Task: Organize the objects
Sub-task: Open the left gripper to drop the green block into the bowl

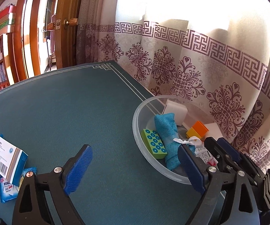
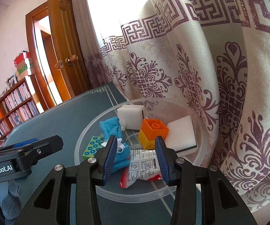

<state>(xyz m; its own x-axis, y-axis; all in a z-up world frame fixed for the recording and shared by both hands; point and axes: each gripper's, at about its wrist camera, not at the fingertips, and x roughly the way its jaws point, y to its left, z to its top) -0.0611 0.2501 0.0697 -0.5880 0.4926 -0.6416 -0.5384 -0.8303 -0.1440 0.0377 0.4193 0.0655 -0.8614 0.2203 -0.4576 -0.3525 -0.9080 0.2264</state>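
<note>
Over the bowl [image 2: 82, 146], the right gripper [image 2: 136, 159] grips a packet [image 2: 144, 166] for dropping in, while the left gripper [image 1: 135, 168] gapes empty.

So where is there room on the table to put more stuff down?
The green mat is bare from the medicine box across to the clear bowl. The bowl is crowded: blue cloth, green block, orange block, white sponges.
</note>
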